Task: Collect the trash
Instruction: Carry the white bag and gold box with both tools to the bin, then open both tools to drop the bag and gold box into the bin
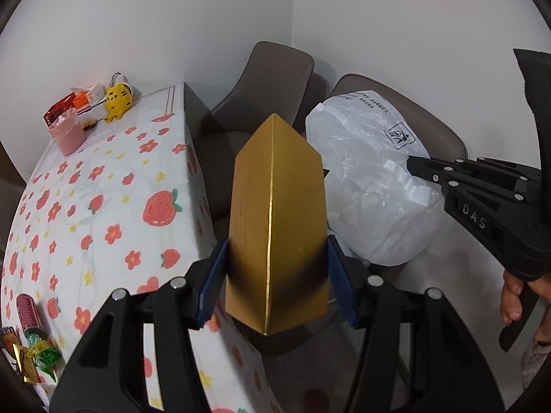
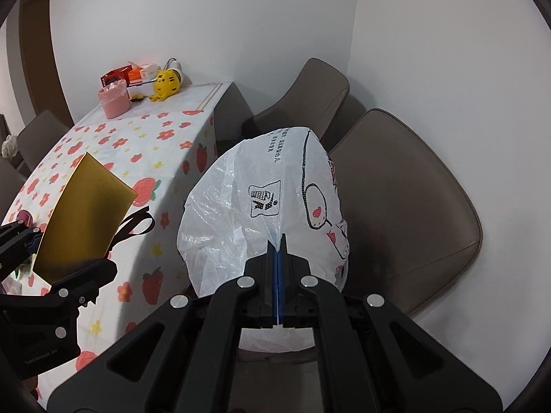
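A gold cardboard box [image 1: 275, 223] stands between the blue pads of my left gripper [image 1: 275, 275], which is shut on its two sides and holds it in the air by the table's edge. In the right wrist view the same gold box [image 2: 86, 213] shows at the left, with the left gripper [image 2: 62, 275] under it. My right gripper [image 2: 277, 251] is shut on a fold of a white plastic bag [image 2: 261, 213] with printed marks. The bag [image 1: 372, 186] bulges over a brown chair, with the right gripper [image 1: 413, 167] pinching its side.
A table with a strawberry-and-flower cloth [image 1: 96, 206] holds a pink cup [image 1: 67, 132], a yellow tiger toy [image 1: 117, 101], red packets [image 1: 60, 110], a red can [image 1: 29, 313] and shiny wrappers [image 1: 31, 358]. Brown chairs [image 2: 406, 206] stand against the white corner walls. A hand [image 1: 516, 296] grips the right handle.
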`<state>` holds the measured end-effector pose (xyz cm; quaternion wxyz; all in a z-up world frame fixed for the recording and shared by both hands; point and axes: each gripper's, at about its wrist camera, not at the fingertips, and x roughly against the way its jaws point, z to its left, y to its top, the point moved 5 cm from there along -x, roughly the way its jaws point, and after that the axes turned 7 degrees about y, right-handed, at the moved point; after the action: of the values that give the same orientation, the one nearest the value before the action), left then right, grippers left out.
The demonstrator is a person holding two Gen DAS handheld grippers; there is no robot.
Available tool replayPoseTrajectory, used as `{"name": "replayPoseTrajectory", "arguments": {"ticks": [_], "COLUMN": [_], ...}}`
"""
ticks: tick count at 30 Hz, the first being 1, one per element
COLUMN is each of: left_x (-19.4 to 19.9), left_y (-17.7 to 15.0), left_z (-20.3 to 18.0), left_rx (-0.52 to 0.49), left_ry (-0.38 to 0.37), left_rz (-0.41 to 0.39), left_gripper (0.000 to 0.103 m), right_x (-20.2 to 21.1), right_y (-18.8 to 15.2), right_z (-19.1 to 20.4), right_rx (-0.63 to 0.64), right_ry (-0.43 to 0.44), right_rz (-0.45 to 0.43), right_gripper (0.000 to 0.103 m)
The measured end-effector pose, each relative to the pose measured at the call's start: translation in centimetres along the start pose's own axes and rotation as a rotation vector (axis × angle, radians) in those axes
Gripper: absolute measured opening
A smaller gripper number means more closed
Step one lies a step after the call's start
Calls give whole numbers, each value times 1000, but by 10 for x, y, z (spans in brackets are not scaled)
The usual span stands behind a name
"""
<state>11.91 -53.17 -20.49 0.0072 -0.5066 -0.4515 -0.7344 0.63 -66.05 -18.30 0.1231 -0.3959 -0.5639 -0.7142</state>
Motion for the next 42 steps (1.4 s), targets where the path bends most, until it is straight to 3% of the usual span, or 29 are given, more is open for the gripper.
{"name": "replayPoseTrajectory", "arguments": {"ticks": [10, 11, 13, 15, 24, 37, 39, 40, 42], "left_x": [-42, -45, -50, -54, -68, -92, -95, -95, -94], "left_y": [9, 8, 7, 7, 11, 32, 36, 37, 40], "left_z": [-19, -19, -19, -17, -16, -48, -53, -55, -57], "left_rx": [8, 11, 12, 14, 21, -33, -42, -41, -44], "left_ry": [8, 9, 13, 18, 19, 9, 4, 7, 14], "left_rz": [52, 57, 67, 74, 92, 69, 66, 59, 45], "left_gripper": [56, 56, 56, 56, 56, 58, 66, 77, 80], "right_x": [-53, -57, -64, -63, -57, -40, -36, -35, -31], "right_y": [-1, -2, -6, -8, -13, -16, -15, -16, -16], "right_z": [-25, -26, -29, -29, -37, -59, -63, -64, -67], "right_rx": [-9, -15, -22, -15, -14, -46, -50, -51, -54], "right_ry": [25, 28, 24, 16, 17, -21, -29, -31, -38], "right_rz": [86, 96, 99, 84, 77, 55, 48, 47, 43], "right_gripper": [1, 4, 28, 36, 36, 36, 36, 36, 36]}}
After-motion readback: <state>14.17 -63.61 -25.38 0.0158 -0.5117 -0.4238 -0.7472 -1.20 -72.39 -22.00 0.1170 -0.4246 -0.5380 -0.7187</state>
